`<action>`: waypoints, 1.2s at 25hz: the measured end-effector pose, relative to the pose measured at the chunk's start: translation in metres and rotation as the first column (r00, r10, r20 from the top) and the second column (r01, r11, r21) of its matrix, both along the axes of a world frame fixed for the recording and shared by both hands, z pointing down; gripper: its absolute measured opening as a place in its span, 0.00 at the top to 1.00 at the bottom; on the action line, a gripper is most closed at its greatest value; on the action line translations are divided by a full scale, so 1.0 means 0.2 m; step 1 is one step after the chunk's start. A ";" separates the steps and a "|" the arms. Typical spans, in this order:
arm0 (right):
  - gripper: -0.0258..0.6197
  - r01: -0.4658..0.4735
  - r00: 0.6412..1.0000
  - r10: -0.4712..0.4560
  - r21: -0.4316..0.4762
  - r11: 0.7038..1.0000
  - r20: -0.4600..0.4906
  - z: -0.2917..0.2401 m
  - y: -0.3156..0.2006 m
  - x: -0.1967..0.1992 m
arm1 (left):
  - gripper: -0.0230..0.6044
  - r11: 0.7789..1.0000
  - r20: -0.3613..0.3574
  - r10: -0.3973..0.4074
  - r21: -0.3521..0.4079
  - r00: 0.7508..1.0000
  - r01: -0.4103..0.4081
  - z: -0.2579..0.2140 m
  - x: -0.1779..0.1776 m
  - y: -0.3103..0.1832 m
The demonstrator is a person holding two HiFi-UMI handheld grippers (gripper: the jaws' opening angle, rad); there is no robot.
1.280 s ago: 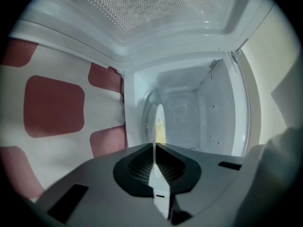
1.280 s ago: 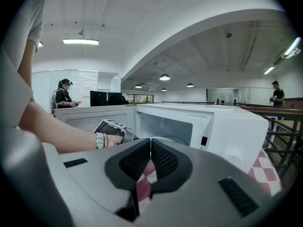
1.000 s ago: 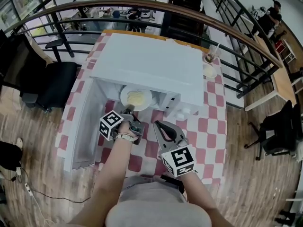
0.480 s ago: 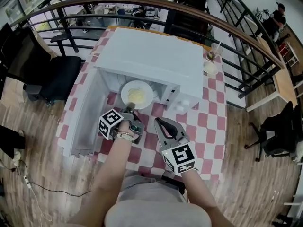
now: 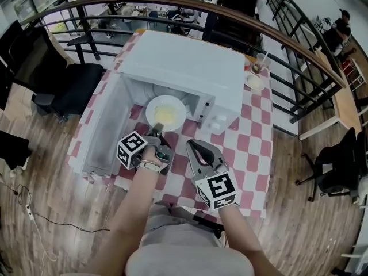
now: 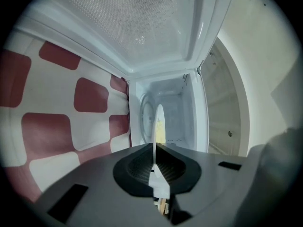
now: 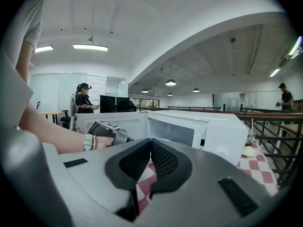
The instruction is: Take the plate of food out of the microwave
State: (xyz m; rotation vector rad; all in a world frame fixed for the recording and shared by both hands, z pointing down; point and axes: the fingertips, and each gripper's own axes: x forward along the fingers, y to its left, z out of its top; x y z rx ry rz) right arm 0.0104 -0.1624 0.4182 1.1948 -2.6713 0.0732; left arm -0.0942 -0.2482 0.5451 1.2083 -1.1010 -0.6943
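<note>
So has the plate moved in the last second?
Yes: plate, pinched by left hand-held gripper, shows further out from under the microwave roof.

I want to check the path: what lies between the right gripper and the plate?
Only bare checkered tablecloth, seen in the head view, lies between the right gripper and the plate.

Left gripper forward, jaws tight on the plate rim; right gripper beside it, jaws together

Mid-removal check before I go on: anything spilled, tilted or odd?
Nothing stands out. The left gripper pinches the rim of the plate, the food sits on it, and no spill shows on the tablecloth.
</note>
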 end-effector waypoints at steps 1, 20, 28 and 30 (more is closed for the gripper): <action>0.92 0.002 1.000 -0.002 0.002 1.000 0.002 -0.01 0.01 0.00 | 0.95 1.000 -0.001 -0.004 0.003 1.000 0.004 -0.01 0.00 0.01; 0.92 0.019 0.999 -0.021 0.042 0.999 0.028 -0.11 0.07 0.04 | 0.95 1.000 0.011 -0.027 0.005 1.000 0.027 -0.24 0.00 0.23; 0.92 -0.014 0.999 0.011 0.069 0.998 0.040 -0.17 0.04 0.04 | 0.95 1.000 -0.007 0.005 -0.011 1.000 -0.005 -0.32 0.02 0.32; 0.92 -0.026 0.999 0.023 0.076 0.997 0.047 -0.19 0.03 0.04 | 0.95 1.000 -0.014 0.011 -0.005 1.000 -0.011 -0.36 0.02 0.33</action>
